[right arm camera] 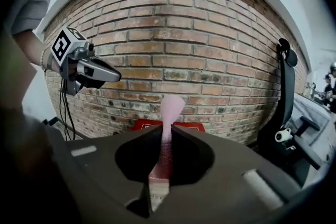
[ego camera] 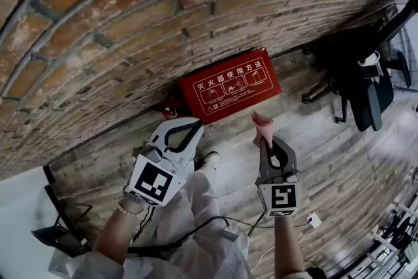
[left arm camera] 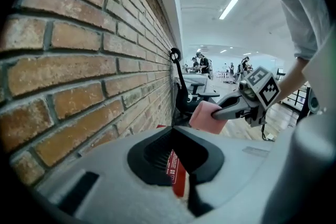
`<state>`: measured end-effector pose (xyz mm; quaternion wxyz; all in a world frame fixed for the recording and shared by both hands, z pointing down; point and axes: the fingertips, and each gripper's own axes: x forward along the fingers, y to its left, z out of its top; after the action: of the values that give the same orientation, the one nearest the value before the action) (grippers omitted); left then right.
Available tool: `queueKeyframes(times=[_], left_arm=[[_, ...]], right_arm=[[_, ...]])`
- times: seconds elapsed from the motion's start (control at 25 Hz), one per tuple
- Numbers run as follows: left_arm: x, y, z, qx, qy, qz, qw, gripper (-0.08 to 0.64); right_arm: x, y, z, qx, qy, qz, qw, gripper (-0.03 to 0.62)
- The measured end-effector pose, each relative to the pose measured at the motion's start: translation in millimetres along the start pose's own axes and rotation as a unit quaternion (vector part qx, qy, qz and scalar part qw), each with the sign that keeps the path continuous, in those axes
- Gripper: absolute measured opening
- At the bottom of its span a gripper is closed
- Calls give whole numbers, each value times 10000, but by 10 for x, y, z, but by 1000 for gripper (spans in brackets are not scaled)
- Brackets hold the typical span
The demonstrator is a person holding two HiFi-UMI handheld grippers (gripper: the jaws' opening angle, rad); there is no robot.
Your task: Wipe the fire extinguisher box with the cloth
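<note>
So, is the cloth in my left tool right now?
No, the pink cloth is clamped in the right tool, while the left tool has nothing between its closed jaws.

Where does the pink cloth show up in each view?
Head view: cloth right of centre, pinched in the right tool, below the right end of the red fire extinguisher box.
Left gripper view: cloth centre-right, sticking out of the right tool.
Right gripper view: cloth dead centre, upright between the jaws, flaring at the top.
Shared landmark: the red box at the foot of the brick wall, visible in all three views.
</note>
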<state>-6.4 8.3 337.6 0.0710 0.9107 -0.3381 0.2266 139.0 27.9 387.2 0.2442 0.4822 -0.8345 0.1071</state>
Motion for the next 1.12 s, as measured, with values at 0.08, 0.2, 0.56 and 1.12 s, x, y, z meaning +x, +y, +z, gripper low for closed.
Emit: queueKeyframes(times=[0.08,0.2,0.56,1.12], left_arm=[[91,38,-71,42,21,0,10000,-2],[175,91,-142,83,22,14,10000,-2],[309,195,-292,-18,131,41,9999,-2],[371,367,-418,-188,127,120,9997,-2]], right_arm=[[181,-36,8,-95,13,53,9999,28],[437,-127,14,-253,1,37,9997,28],[1175,-588,-108,-571,221,-238,9978,28],[1915,-1431,-317,-885,922,-794,9886,27]])
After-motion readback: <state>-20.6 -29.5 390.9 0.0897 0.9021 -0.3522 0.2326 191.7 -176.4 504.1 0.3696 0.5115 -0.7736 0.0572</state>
